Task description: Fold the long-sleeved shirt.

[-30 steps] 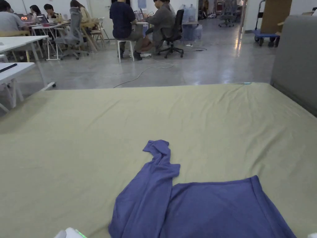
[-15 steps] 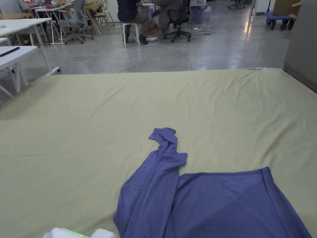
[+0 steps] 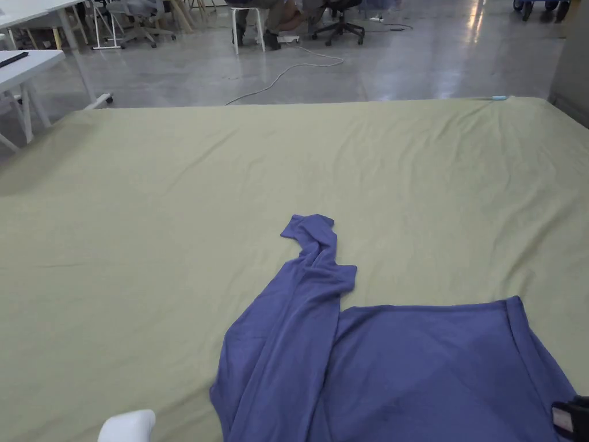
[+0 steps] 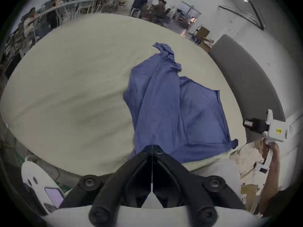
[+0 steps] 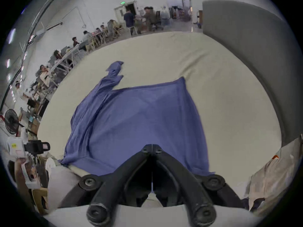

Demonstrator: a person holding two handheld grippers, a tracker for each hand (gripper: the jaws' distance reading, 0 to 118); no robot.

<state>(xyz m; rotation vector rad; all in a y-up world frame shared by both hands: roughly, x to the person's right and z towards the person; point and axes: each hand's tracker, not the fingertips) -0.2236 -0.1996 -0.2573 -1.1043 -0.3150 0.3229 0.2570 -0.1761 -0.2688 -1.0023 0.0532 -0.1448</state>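
Note:
A blue long-sleeved shirt [image 3: 414, 368] lies flat on the olive sheet [image 3: 172, 230], close to the near edge. One sleeve [image 3: 310, 270] runs away from me, and its cuff is crumpled. The shirt [image 4: 172, 107] spreads beyond my left gripper [image 4: 152, 147], whose jaws are pressed together with nothing between them. My right gripper [image 5: 152, 147] is shut too, hovering over the shirt [image 5: 139, 119] near its front edge. Each gripper shows in the other's view, held in the air off the cloth: the right gripper [image 4: 246, 123] and the left gripper [image 5: 47, 146]. The right gripper [image 3: 566, 417] pokes in at the lower right of the head view.
The sheet [image 5: 213, 83] has wide bare room to the left and far side. A grey padded panel [image 5: 246, 50] stands along the right edge. Beyond the far edge are a floor with a cable [image 3: 287, 66], white tables [image 3: 29, 57] and seated people [image 4: 141, 1].
The head camera has tilted down, so the whole scene has shifted up. The right gripper's black tip has come in at the lower right. The shirt lies as before.

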